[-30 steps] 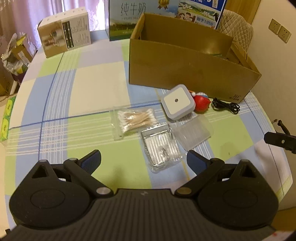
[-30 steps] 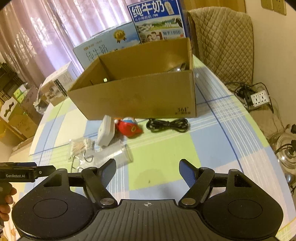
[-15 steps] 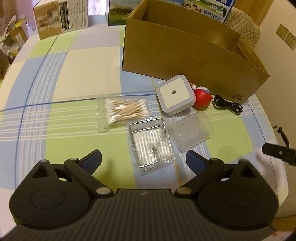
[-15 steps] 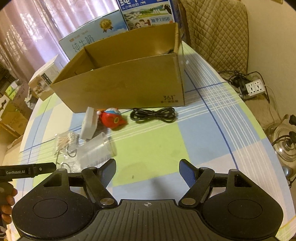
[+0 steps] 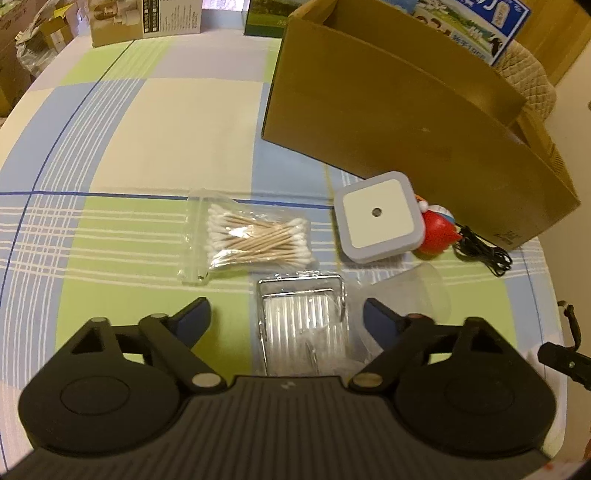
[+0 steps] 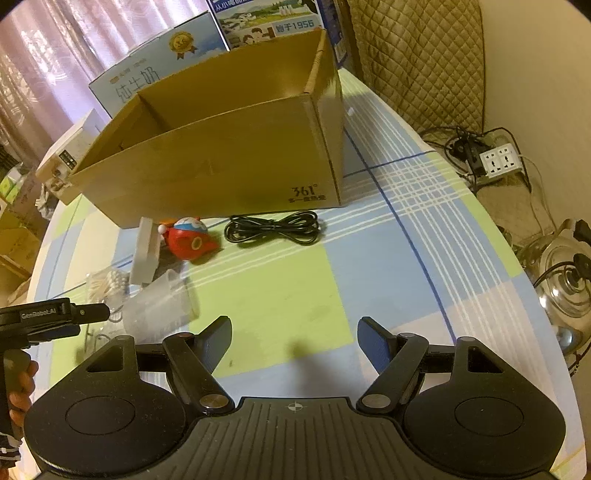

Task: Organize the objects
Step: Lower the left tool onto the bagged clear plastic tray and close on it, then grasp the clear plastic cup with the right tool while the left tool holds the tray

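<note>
My left gripper (image 5: 286,317) hangs over a clear packet holding a metal rack (image 5: 304,325); its jaws are closing, with the packet between the pads and no contact visible. Beyond lie a bag of cotton swabs (image 5: 255,238), a white square night light (image 5: 378,216), a red toy (image 5: 436,232), a clear plastic cup (image 5: 413,295) on its side and a black cable (image 5: 484,254). In the right wrist view, my right gripper (image 6: 293,338) is open over bare tablecloth, with the cable (image 6: 275,227), toy (image 6: 190,238) and cup (image 6: 159,306) ahead.
An open cardboard box (image 5: 406,110) (image 6: 229,155) stands behind the objects. Milk cartons (image 6: 155,70) and a small white box (image 5: 146,18) sit at the table's far side. A quilted chair (image 6: 417,59), power strip (image 6: 498,160) and kettle (image 6: 565,288) are off the right edge.
My left gripper has sunk toward the table, so the rack packet now lies between its fingers, and its fingers have drawn closer together. My right gripper has also dropped and moved nearer the table.
</note>
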